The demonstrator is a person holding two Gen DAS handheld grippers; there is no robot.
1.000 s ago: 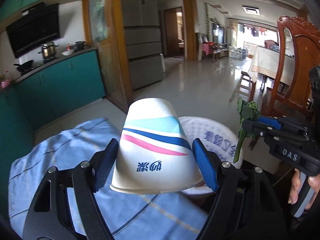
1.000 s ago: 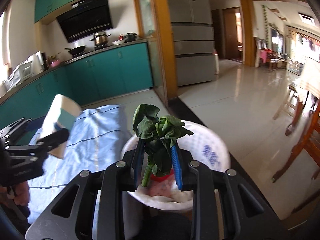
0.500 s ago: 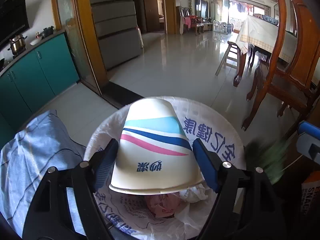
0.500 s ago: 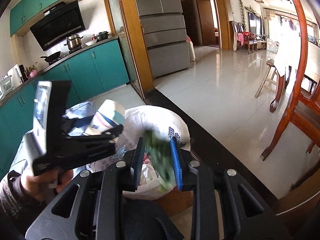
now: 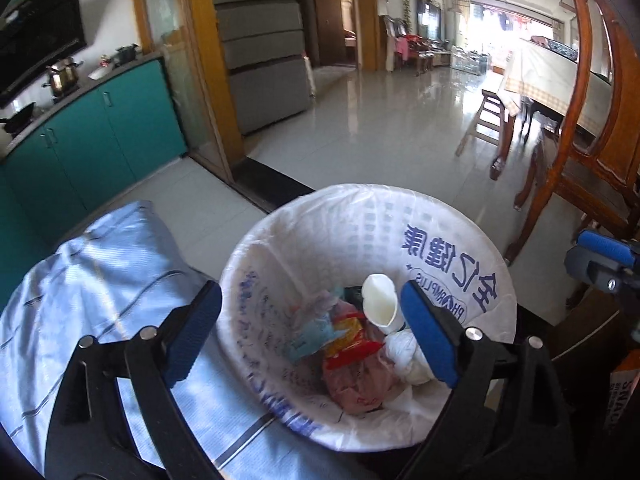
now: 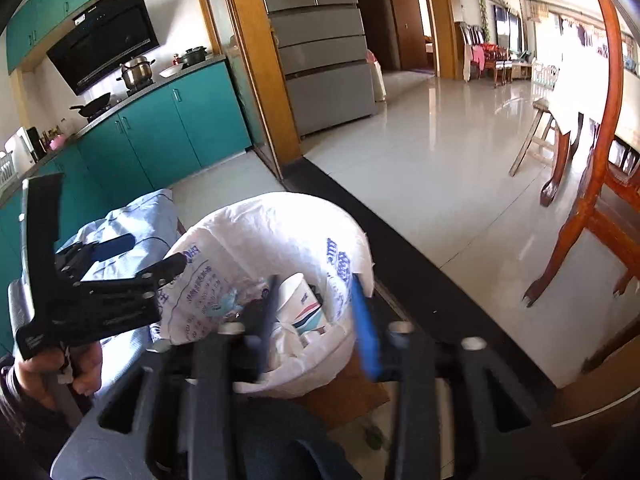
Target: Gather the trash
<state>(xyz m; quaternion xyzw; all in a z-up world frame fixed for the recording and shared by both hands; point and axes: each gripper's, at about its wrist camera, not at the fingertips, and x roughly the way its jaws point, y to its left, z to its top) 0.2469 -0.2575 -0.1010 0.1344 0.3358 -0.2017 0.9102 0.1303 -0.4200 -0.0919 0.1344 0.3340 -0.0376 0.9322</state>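
Both jaws have just been opening and stand empty over the lined trash bin (image 5: 452, 240); the paper cup (image 5: 380, 300) lies inside. Either gripper could snag the liner and drag the bin over.

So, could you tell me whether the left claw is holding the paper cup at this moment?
No, the left claw stands open and empty, while the paper cup lies inside the lined trash bin among the other rubbish.

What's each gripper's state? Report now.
Left gripper: open, jaws just opening, nothing held.
Right gripper: open, jaws just opening, nothing between them.
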